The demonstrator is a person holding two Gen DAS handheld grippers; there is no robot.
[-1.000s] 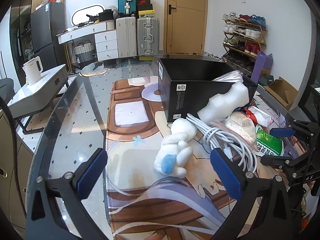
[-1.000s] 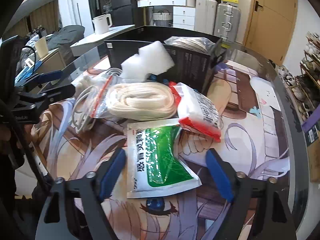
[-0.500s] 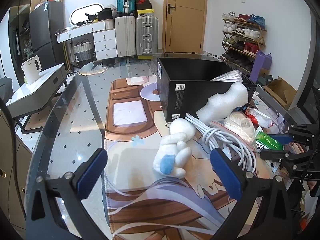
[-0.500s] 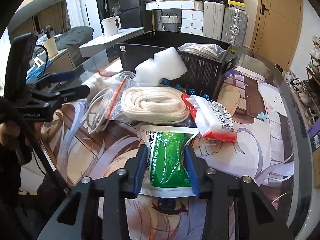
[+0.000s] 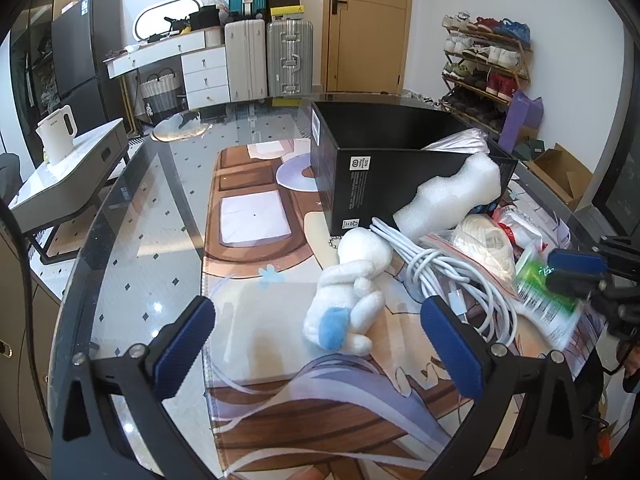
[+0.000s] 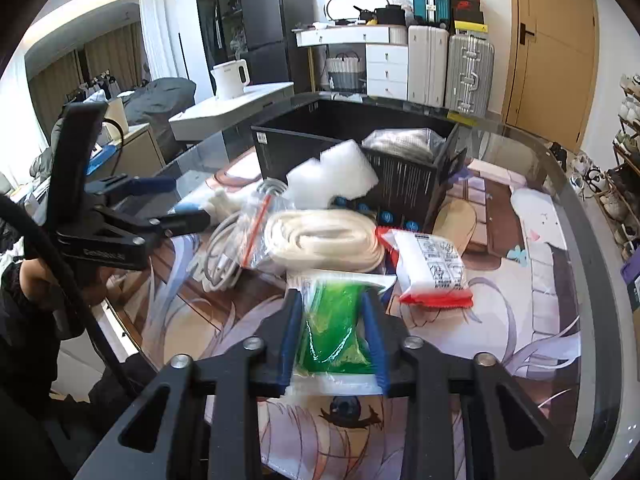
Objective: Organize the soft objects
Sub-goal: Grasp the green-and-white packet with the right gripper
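My right gripper [image 6: 334,312] is shut on a green and white soft packet [image 6: 340,320] and holds it just above the printed mat; the packet also shows in the left wrist view [image 5: 548,300]. My left gripper [image 5: 316,328] is open and empty, its jaws either side of a white plush toy [image 5: 352,288] lying on the mat. A black box [image 5: 400,168] stands behind, with a clear bag [image 6: 404,142] inside. White foam [image 5: 452,196] leans on the box.
A white cable coil [image 5: 448,276], a bagged white rope [image 6: 320,240] and a red and white packet [image 6: 432,268] lie beside the box. The glass table edge [image 5: 84,264] curves on the left. Suitcases [image 5: 288,56] and a shoe rack [image 5: 488,64] stand behind.
My right gripper closed from wide open onto the green packet and lifted it slightly. The left gripper stayed open and barely moved.
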